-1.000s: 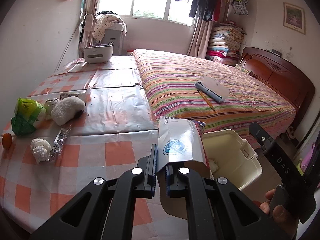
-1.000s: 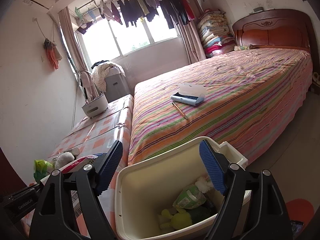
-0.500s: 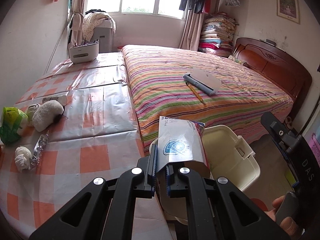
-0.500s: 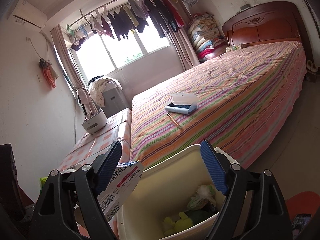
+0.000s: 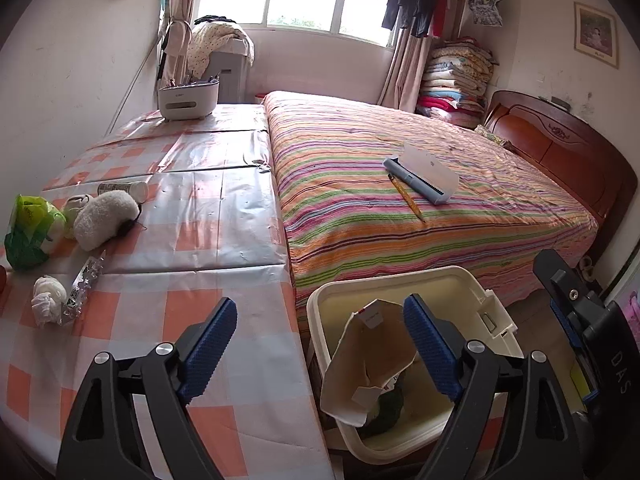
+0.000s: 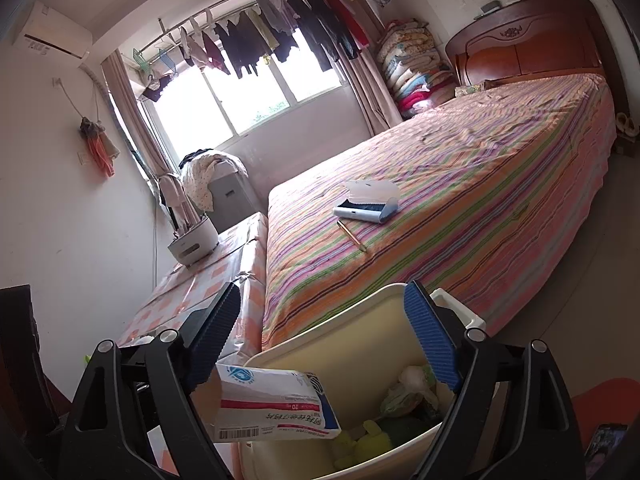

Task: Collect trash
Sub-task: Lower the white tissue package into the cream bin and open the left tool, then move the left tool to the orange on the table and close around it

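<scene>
Left gripper (image 5: 316, 336): jaws spread wide, holding nothing, poised over the near rim of the bin and the table edge.
Right gripper (image 6: 322, 338): jaws spread wide, holding nothing, above the bin.
Cream plastic bin (image 5: 452, 280): stands on the floor between the table and the striped bed (image 5: 400, 168); green and white refuse lies at its bottom.
Torn paper box (image 5: 372, 364): white with blue logo, red band and barcode; tilted inside the bin's mouth, leaning at the side nearest the table, free of both grippers.
Checked table (image 5: 180, 240): bears a green bag (image 5: 28, 228), a fluffy white wad (image 5: 106, 218), a crumpled tissue (image 5: 48, 296), a foil strip (image 5: 86, 280) and a small bottle (image 5: 124, 189) along its left side, well apart from the bin.
Bed: bears an open case (image 5: 424, 174) and a pencil (image 5: 406, 198).
</scene>
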Action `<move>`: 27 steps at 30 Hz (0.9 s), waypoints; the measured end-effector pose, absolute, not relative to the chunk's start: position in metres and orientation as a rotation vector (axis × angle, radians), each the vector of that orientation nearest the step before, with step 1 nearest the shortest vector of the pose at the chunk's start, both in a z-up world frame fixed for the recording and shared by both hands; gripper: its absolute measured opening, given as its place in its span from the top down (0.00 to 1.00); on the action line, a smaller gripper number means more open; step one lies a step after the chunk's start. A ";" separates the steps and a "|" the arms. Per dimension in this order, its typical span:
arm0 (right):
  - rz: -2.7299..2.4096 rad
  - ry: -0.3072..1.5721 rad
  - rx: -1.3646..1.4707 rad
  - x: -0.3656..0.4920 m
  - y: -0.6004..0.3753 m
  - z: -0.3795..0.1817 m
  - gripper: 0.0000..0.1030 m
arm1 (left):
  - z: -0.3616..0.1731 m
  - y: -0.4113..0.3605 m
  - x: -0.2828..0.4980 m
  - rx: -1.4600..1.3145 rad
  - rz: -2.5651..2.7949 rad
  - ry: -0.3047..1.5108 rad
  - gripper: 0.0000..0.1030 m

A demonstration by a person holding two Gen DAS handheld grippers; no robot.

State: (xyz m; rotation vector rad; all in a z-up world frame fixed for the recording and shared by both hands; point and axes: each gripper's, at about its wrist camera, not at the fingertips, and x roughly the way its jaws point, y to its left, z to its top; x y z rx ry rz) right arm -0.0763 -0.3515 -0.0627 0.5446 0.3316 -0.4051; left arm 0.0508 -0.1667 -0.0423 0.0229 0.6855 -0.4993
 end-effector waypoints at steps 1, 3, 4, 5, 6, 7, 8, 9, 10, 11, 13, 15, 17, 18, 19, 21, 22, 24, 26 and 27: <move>-0.403 0.333 0.545 -0.076 -0.352 -0.063 0.20 | -0.041 -0.165 0.051 0.016 -0.503 0.688 0.18; -0.400 0.335 0.547 -0.076 -0.351 -0.064 0.20 | -0.038 -0.162 0.050 0.008 -0.499 0.681 0.18; -0.400 0.336 0.546 -0.076 -0.351 -0.064 0.20 | -0.036 -0.161 0.050 0.007 -0.499 0.680 0.18; -0.401 0.336 0.544 -0.075 -0.350 -0.064 0.20 | -0.035 -0.160 0.049 0.005 -0.500 0.679 0.18; -0.400 0.337 0.543 -0.075 -0.350 -0.064 0.20 | -0.034 -0.159 0.048 0.005 -0.497 0.677 0.18; -0.400 0.338 0.541 -0.074 -0.349 -0.064 0.20 | -0.034 -0.158 0.048 0.006 -0.496 0.676 0.18; -0.400 0.339 0.539 -0.073 -0.349 -0.064 0.20 | -0.034 -0.157 0.047 0.009 -0.497 0.678 0.18; -0.399 0.340 0.540 -0.073 -0.348 -0.064 0.20 | -0.034 -0.156 0.047 0.011 -0.499 0.682 0.18; -0.398 0.340 0.539 -0.072 -0.347 -0.064 0.20 | -0.035 -0.155 0.047 0.011 -0.500 0.685 0.18; -0.397 0.342 0.538 -0.072 -0.347 -0.064 0.19 | -0.035 -0.153 0.047 0.010 -0.500 0.688 0.18; -0.396 0.342 0.534 -0.071 -0.346 -0.063 0.19 | -0.036 -0.149 0.047 0.005 -0.497 0.691 0.18; -0.392 0.345 0.528 -0.069 -0.343 -0.063 0.19 | -0.037 -0.144 0.048 0.000 -0.490 0.696 0.18; -0.386 0.349 0.524 -0.067 -0.341 -0.063 0.19 | -0.036 -0.137 0.050 -0.014 -0.482 0.697 0.18; -0.383 0.351 0.522 -0.066 -0.339 -0.063 0.19 | -0.036 -0.133 0.051 -0.021 -0.475 0.695 0.18; -0.379 0.353 0.519 -0.065 -0.338 -0.063 0.19 | -0.036 -0.130 0.051 -0.027 -0.468 0.693 0.18; -0.374 0.356 0.513 -0.063 -0.334 -0.063 0.19 | -0.035 -0.121 0.053 -0.040 -0.455 0.691 0.18; -0.370 0.359 0.510 -0.061 -0.332 -0.063 0.19 | -0.034 -0.116 0.053 -0.047 -0.446 0.690 0.18; -0.363 0.364 0.504 -0.059 -0.328 -0.063 0.19 | -0.035 -0.107 0.055 -0.055 -0.433 0.690 0.18; -0.356 0.369 0.498 -0.056 -0.324 -0.063 0.18 | -0.035 -0.097 0.056 -0.063 -0.415 0.688 0.18; -0.351 0.373 0.495 -0.054 -0.322 -0.064 0.18 | -0.036 -0.092 0.057 -0.065 -0.404 0.687 0.18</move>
